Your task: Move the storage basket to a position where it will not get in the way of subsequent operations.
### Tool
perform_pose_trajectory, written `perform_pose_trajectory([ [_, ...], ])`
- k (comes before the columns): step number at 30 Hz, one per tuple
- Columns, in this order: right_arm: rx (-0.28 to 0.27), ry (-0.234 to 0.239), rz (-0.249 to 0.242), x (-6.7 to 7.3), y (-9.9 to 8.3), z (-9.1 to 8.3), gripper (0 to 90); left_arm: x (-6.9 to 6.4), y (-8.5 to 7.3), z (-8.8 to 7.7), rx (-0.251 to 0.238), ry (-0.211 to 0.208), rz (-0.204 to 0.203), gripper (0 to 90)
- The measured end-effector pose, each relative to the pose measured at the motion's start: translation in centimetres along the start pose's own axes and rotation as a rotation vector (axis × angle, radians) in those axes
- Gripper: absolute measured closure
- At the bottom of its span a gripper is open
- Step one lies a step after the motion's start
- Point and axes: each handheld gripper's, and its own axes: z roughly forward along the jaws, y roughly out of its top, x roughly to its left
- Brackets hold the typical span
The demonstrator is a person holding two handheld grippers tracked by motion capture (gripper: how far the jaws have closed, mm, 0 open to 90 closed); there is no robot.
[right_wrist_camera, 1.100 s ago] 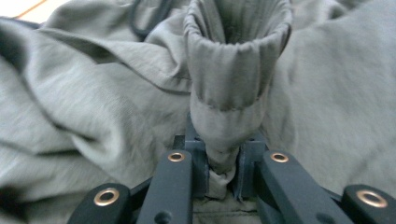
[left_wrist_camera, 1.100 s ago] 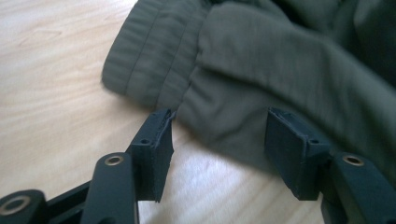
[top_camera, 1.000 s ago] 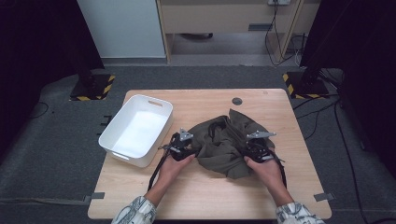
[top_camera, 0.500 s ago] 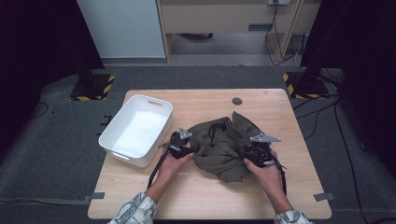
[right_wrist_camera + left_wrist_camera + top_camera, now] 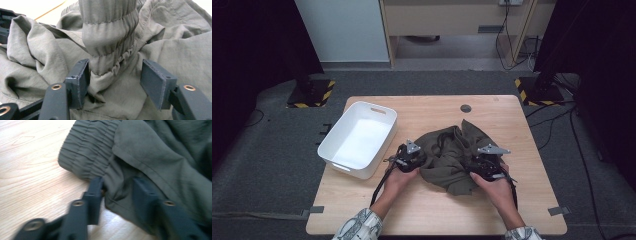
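An olive-green garment lies crumpled on the wooden table. My left gripper sits at its left edge. In the left gripper view its jaws have just been closing, and my left gripper pinches a fold of the garment beside a gathered elastic band. My right gripper rests at the garment's right side. Its jaws have just been opening. In the right gripper view my right gripper stands open around an elastic cuff of the garment; the left pad touches the cuff and the right pad is clear of it.
A white plastic bin stands at the table's left edge, just left of my left hand. A small dark round hole marks the tabletop near the far edge. Dark carpet surrounds the table.
Both hands stay at the garment's two sides. The cloth's near edge has shifted slightly between them.
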Motion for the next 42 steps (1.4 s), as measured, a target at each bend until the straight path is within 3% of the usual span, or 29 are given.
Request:
perform_pose_trajectory([
  [3,0.000,0.002,-0.002,0.0,0.1,0.0,41.8,-0.3,0.0,0.0,0.001,0.000,0.015,78.8],
  [6,0.015,0.004,-0.006,0.0,0.1,0.1,49.9,-0.1,0.1,0.0,0.000,-0.006,-0.001,85.8],
  [10,0.013,0.001,-0.001,-0.1,0.4,-0.2,66.4,0.4,0.0,0.0,-0.003,-0.023,-0.031,87.8],
  [13,0.011,-0.015,-0.010,-0.5,0.8,-0.6,74.7,0.5,0.1,-0.3,-0.014,-0.011,-0.025,88.1],
  [16,-0.018,-0.022,0.021,-1.4,1.5,-1.5,78.5,0.7,0.5,-0.8,-0.039,-0.004,-0.030,88.3],
  [23,-0.041,-0.073,0.034,-4.1,3.0,-3.0,80.1,1.1,1.5,-2.0,-0.086,-0.006,-0.036,88.5],
  [29,-0.015,-0.136,0.034,-7.3,4.1,-3.4,80.4,1.7,1.8,-2.6,-0.104,-0.004,-0.046,88.7],
  [33,0.007,-0.165,0.067,-9.6,4.1,-3.3,80.0,2.2,1.9,-2.8,-0.113,-0.002,-0.059,88.7],
  [35,0.000,-0.145,0.096,-10.0,3.9,-3.2,77.8,2.2,2.0,-3.0,-0.127,-0.011,-0.058,88.7],
  [42,-0.048,-0.104,0.091,-9.1,3.3,-3.4,56.3,2.0,2.2,-3.1,-0.129,-0.015,-0.047,88.6],
])
